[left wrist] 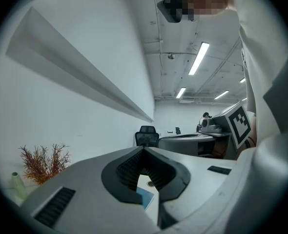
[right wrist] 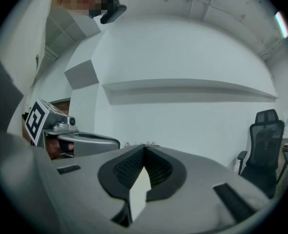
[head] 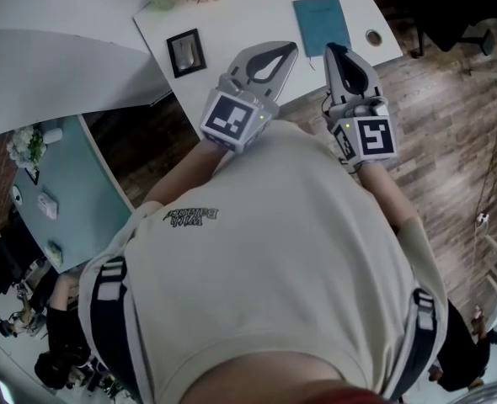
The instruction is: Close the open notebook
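Both tongs shut and empty: left tongs [head: 291, 48] and right tongs [head: 331, 50] have tips pinched together, side by side, pointing level toward the white table [head: 232, 15]. Teal notebook [head: 322, 23] lies flat on it straight ahead, long axis running away from the person. Right tongs are nearer, tip over its near edge. Cover already looks closed.

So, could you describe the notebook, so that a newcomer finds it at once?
Find the white table ahead of the person and go to its right end. There, just past the tip of the right gripper, lies the notebook, flat. It is the only teal rectangle; the black-framed pad further left is smaller.
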The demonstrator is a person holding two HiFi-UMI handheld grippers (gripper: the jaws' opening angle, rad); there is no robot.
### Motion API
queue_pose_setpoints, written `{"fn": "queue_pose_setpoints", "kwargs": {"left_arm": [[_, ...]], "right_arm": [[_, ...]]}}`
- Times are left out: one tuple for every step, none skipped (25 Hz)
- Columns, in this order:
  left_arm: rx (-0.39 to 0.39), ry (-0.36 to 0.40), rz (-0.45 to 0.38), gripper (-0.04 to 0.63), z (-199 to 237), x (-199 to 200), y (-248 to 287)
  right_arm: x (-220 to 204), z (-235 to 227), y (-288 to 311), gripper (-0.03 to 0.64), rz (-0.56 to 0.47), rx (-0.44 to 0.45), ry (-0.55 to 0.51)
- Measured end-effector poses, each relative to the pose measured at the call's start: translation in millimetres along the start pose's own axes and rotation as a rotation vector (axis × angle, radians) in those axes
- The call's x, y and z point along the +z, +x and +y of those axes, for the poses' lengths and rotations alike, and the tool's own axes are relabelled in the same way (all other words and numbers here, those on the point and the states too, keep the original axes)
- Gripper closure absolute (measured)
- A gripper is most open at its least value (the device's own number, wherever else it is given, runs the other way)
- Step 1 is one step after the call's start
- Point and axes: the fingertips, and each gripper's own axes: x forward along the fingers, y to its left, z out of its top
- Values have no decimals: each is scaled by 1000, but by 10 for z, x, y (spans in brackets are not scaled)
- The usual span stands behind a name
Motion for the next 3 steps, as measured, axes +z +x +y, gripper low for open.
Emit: {"fn": "queue_pose_setpoints", "kwargs": {"left_arm": [[2, 0, 0, 583, -1, -1, -8], [4, 0, -1, 583, -2, -2, -17], [6, 1, -1, 583, -4, -4, -26]], "right_arm": [[-10, 5, -6, 615, 2, -1, 0], [-23, 11, -14, 615, 6, -2, -1], [-37, 18, -22, 615, 10, -3, -2]]}}
